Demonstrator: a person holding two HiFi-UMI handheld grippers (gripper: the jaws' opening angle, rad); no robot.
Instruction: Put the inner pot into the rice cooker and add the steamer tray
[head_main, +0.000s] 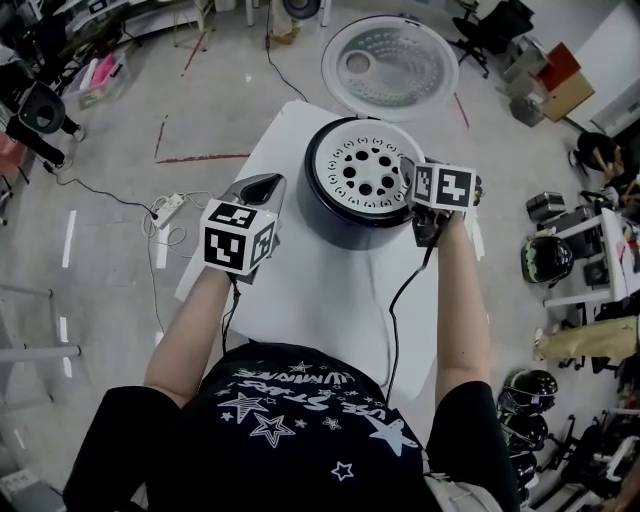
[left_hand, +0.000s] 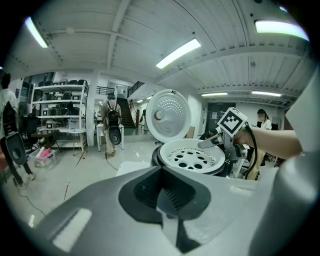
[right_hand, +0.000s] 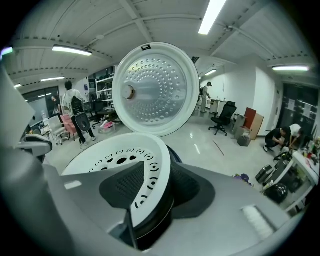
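The steamer tray (head_main: 365, 172) sat level in the mouth of the rice cooker (head_main: 345, 225), so I judged it seated. My right gripper (head_main: 409, 180) straddled its rim at the cooker's right side, jaws apart and seemingly no longer pinching. My left gripper (head_main: 258, 187) waited left of the cooker, jaws together and empty, clear of the work.

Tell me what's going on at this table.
A person with a gripper in each hand is loading a rice cooker on a white table. The steamer tray sits in its top, lid open. The right gripper straddles the tray's rim, jaws apart. The left gripper hangs shut and empty beside the cooker.
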